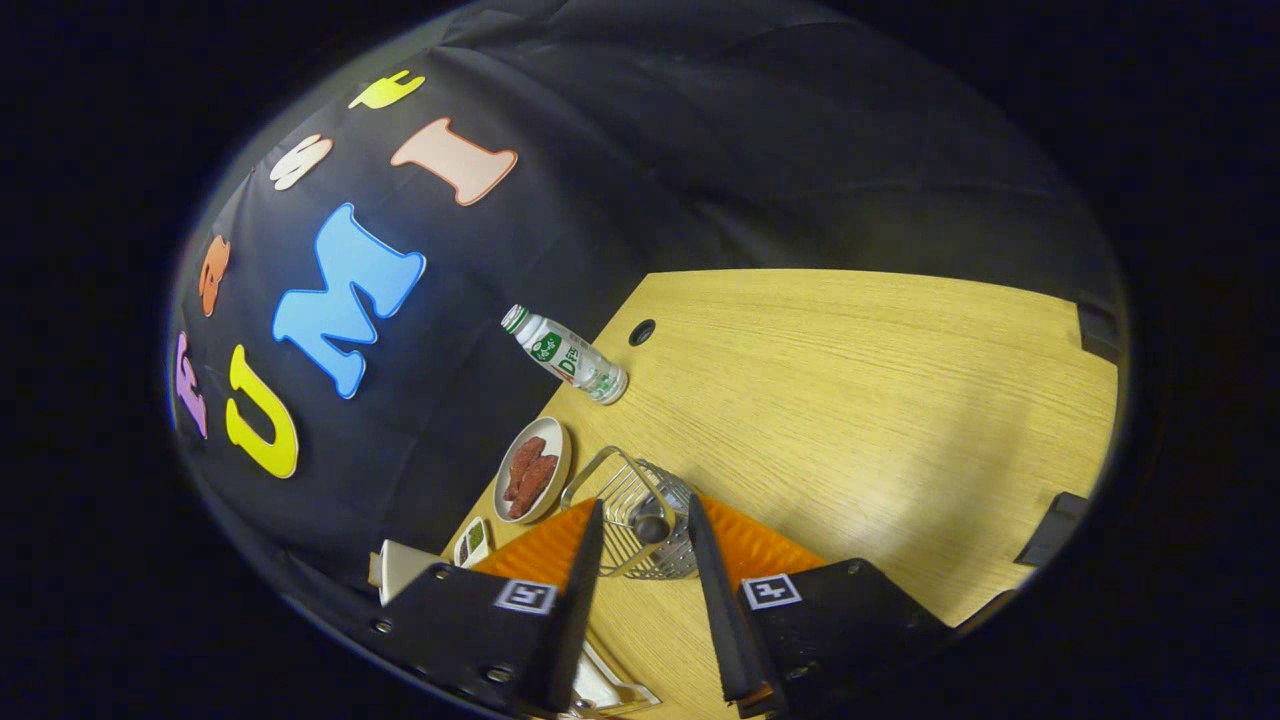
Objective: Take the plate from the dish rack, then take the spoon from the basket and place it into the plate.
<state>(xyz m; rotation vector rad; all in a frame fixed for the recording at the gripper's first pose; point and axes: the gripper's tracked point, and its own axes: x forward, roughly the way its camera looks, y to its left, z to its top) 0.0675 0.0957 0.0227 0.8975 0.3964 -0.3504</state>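
The tool [645,520] is spread apart and grasps nothing; its two black fingers [585,560] stand one on each side of the wire basket [640,515], without touching it as far as I can see. A dark rounded spoon handle end [652,527] shows inside the basket, between the fingers. The basket stands on the wooden counter [850,400]. Beyond it lies an oval plate [533,470] carrying reddish-brown pieces. Further away a small white bottle [565,355] with a green cap stands near the wall; its label has green writing, too small to read with certainty. Each finger base carries a square black-and-white marker [771,590]. A small dish [471,541] sits beside the left finger
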